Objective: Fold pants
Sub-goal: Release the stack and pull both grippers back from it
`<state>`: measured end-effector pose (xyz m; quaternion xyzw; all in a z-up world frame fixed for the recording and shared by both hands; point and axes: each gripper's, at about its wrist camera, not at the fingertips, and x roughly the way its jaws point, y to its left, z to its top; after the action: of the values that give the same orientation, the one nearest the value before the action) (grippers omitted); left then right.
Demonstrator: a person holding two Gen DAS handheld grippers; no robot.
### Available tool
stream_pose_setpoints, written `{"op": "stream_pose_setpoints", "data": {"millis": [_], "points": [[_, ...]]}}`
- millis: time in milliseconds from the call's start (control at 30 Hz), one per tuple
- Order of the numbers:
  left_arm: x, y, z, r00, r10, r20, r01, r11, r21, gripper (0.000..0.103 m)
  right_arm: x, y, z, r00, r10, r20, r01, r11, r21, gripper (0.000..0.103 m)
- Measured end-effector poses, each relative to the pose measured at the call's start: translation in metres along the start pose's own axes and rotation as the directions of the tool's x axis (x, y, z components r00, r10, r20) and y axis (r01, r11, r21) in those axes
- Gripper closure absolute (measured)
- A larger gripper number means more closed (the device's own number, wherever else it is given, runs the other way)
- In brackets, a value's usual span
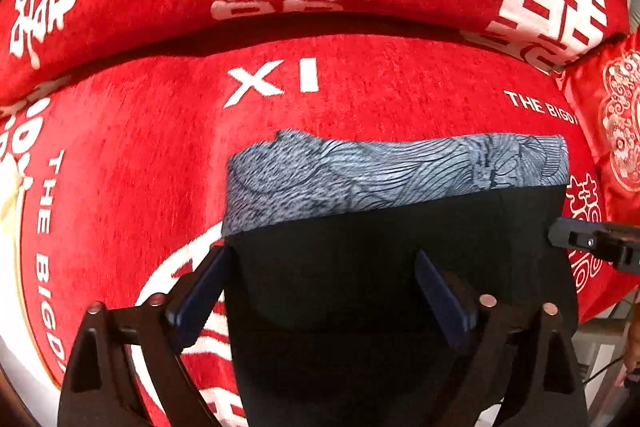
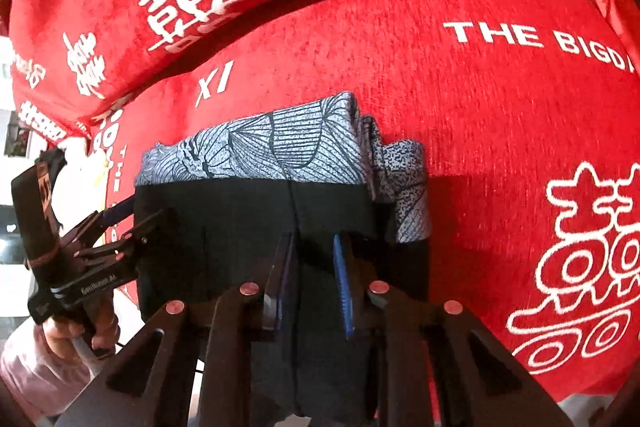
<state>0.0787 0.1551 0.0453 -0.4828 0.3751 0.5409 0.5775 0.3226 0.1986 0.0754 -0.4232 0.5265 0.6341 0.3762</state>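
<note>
The black pants with grey patterned cloth (image 2: pixel 256 195) lie already folded compact on the red printed sofa seat (image 2: pixel 500 115), near its front edge; the left gripper (image 1: pixel 320 291) stands wide open over them, the right gripper (image 2: pixel 314 267) is nearly closed on the black fabric, so only small tidying seems left.

— How do your two wrist views look?
— You get strong, warm light on the red cover (image 1: pixel 360 99); its lettering smears slightly, the edges bow and darken to black corners.
— Shadows?
— The dark cloth (image 2: pixel 248 219) swallows all detail.
</note>
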Motion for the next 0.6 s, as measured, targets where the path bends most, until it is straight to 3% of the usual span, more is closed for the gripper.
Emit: {"op": "stream_pose_setpoints", "data": {"millis": [133, 233, 367, 400, 467, 533, 600], "points": [[-0.007, 0.003, -0.006, 0.999, 0.032, -0.028, -0.032, 0.999, -0.014, 0.009, -0.002, -0.001, -0.010, 0.999, -0.033, -0.010, 0.033, 0.999, 0.001, 0.083], [-0.015, 0.002, -0.014, 0.997, 0.064, -0.052, -0.064, 0.998, -0.013, 0.009, -0.008, -0.010, -0.019, 0.995, -0.101, -0.028, 0.102, 0.994, 0.042, 0.080], [-0.026, 0.000, -0.028, 0.994, 0.075, -0.075, -0.075, 0.997, -0.002, 0.009, -0.016, -0.021, -0.032, 0.996, -0.071, -0.050, 0.076, 0.989, 0.124, 0.078], [-0.028, -0.002, -0.031, 0.993, 0.083, -0.079, -0.083, 0.997, 0.008, 0.000, -0.018, -0.020, -0.037, 0.995, -0.086, -0.052, 0.092, 0.988, 0.125, 0.074], [-0.033, -0.004, -0.038, 0.992, 0.094, -0.083, -0.093, 0.996, 0.014, 0.000, -0.021, -0.018, -0.044, 0.993, -0.108, -0.055, 0.114, 0.986, 0.124, 0.064], [-0.037, -0.005, -0.043, 0.992, 0.084, -0.095, -0.083, 0.996, 0.009, 0.000, -0.022, -0.016, -0.052, 0.988, -0.138, -0.063, 0.145, 0.981, 0.128, 0.042], [-0.040, -0.006, -0.048, 0.991, 0.081, -0.102, -0.081, 0.997, 0.003, 0.000, -0.024, -0.015, -0.061, 0.985, -0.158, -0.066, 0.166, 0.977, 0.133, 0.036]]}}
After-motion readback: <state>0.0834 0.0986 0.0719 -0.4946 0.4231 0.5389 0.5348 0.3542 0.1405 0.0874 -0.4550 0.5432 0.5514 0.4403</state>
